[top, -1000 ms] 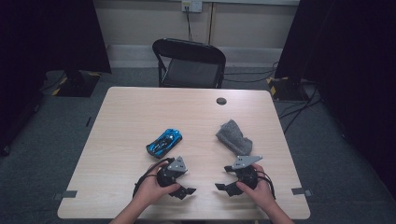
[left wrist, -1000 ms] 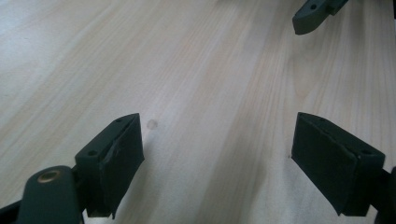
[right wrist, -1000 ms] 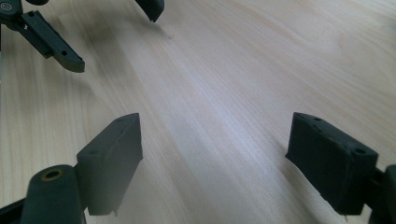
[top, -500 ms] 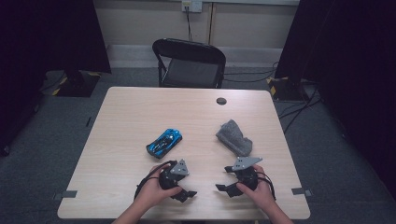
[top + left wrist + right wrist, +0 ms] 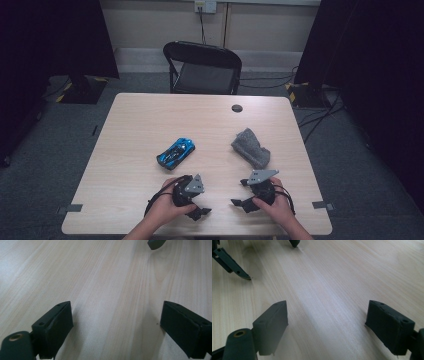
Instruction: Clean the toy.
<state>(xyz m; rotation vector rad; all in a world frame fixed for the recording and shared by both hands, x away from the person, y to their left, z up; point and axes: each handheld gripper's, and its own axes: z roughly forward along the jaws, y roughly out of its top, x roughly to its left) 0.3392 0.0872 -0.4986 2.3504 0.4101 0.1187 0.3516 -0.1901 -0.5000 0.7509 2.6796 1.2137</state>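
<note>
A blue toy car (image 5: 175, 152) lies left of the middle of the light wooden table (image 5: 150, 120). A crumpled grey cloth (image 5: 251, 147) lies to its right. Near the front edge, a hand holds my left gripper (image 5: 200, 202) below the car, jaws toward the right. Another hand holds my right gripper (image 5: 240, 193) below the cloth, jaws toward the left. The two face each other over a small gap. In the left gripper view my left gripper (image 5: 117, 322) stands open over bare wood. In the right gripper view my right gripper (image 5: 327, 320) is open too, nothing between its jaws.
A black folding chair (image 5: 202, 67) stands behind the table's far edge. A dark round cable hole (image 5: 237, 108) sits near the far right of the tabletop. Dark curtains hang at both sides, and cables run along the floor at the right.
</note>
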